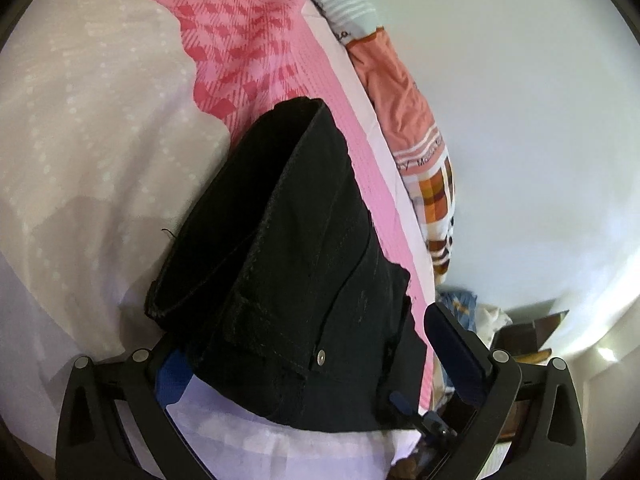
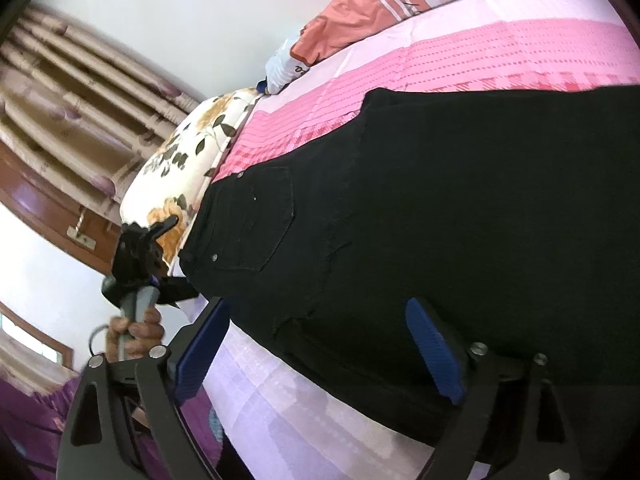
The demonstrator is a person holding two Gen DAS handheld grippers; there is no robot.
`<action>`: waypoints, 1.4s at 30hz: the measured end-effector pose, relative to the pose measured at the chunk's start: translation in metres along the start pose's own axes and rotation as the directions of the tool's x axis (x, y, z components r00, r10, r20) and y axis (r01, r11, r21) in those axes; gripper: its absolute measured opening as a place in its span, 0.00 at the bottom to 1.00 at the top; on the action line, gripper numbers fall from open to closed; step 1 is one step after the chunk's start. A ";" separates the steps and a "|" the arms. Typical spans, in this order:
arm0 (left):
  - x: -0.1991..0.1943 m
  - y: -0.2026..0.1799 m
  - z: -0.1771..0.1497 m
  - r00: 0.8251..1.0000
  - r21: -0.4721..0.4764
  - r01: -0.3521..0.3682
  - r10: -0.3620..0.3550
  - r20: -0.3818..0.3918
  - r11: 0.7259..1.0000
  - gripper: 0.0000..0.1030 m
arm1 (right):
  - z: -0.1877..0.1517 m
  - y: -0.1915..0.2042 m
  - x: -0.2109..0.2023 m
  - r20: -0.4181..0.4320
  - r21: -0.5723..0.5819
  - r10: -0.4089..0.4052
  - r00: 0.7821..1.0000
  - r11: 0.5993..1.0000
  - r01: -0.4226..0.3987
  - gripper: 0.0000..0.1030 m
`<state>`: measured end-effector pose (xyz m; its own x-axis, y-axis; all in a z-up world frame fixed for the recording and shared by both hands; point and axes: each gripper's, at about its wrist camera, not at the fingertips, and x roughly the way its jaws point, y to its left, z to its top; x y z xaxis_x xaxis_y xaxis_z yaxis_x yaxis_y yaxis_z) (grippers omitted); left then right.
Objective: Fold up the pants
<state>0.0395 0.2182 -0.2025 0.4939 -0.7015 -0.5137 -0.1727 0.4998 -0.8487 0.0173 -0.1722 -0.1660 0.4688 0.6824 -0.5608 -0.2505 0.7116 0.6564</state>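
**A:** From the left-hand camera, the black denim pants [image 1: 288,264] fill the lower middle of the frame, lying folded in thick layers on the pink-and-white patterned bedspread [image 1: 256,40]. The left gripper [image 1: 312,364] has its jaws spread wide around the stack. One blue pad stands clear at lower right; the other is half tucked under the cloth at lower left. It grips nothing that I can see.

**B:** And the right gripper [image 2: 320,352]?

**A:** Also wide open, pads either side of the near hem, low in its frame, not pinching.

**B:** How would that denim handle?

**A:** Heavy and fairly stiff, I'd guess, not slippery. It should hold a crease, but the layers are thick. I'd take it by a folded edge or the waistband.

**B:** Do the views differ?

**A:** The left one shows the rolled fold and a rivet close up. Only the right one shows the back pocket, a floral pillow [image 2: 188,160] at centre left, and the person's hand [image 2: 136,332] on the other tool's handle at lower left.
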 end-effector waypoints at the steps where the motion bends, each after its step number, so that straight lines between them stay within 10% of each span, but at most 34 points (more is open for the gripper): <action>1: 0.000 0.000 0.002 1.000 -0.007 -0.011 0.011 -0.011 1.000 0.92 | -0.001 0.001 0.001 0.000 -0.008 0.000 1.000 1.000 0.000 0.92; 3: -0.002 0.004 0.004 0.999 -0.032 -0.053 0.053 -0.006 0.998 0.72 | -0.001 0.003 0.002 -0.003 -0.019 -0.004 1.000 1.000 0.004 0.94; 5: -0.003 0.014 0.003 0.994 -0.048 -0.112 0.113 0.004 0.993 0.31 | -0.001 0.003 0.002 -0.005 -0.021 0.000 1.000 1.000 0.000 0.96; 15: -0.011 -0.035 -0.010 0.977 0.119 -0.205 0.195 0.086 0.972 0.26 | 0.007 -0.011 -0.008 0.025 0.081 0.009 1.000 0.997 -0.011 0.85; 28: 0.005 -0.179 -0.039 0.994 0.407 -0.101 0.075 0.081 0.908 0.26 | 0.029 -0.079 -0.099 0.220 0.294 0.074 0.973 0.946 -0.138 0.75; 34: 0.070 -0.283 -0.094 0.995 0.599 0.080 -0.026 -0.099 0.797 0.26 | 0.014 -0.122 -0.131 0.295 0.405 0.141 0.945 0.877 -0.257 0.78; 38: 0.142 -0.330 -0.138 0.969 0.678 0.200 -0.040 -0.244 0.707 0.26 | -0.012 -0.165 -0.151 0.412 0.525 0.221 0.884 0.735 -0.429 0.82; 42: 0.221 -0.323 -0.176 0.915 0.675 0.251 0.056 -0.398 0.694 0.26 | -0.035 -0.190 -0.163 0.481 0.566 0.231 0.845 0.654 -0.501 0.85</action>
<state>0.0550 -0.1877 -0.0642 0.1030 -0.8165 -0.5681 0.5788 0.5136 -0.6334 -0.0414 -0.4131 -0.2171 0.7460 0.6612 -0.0794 0.0808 0.0285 0.9963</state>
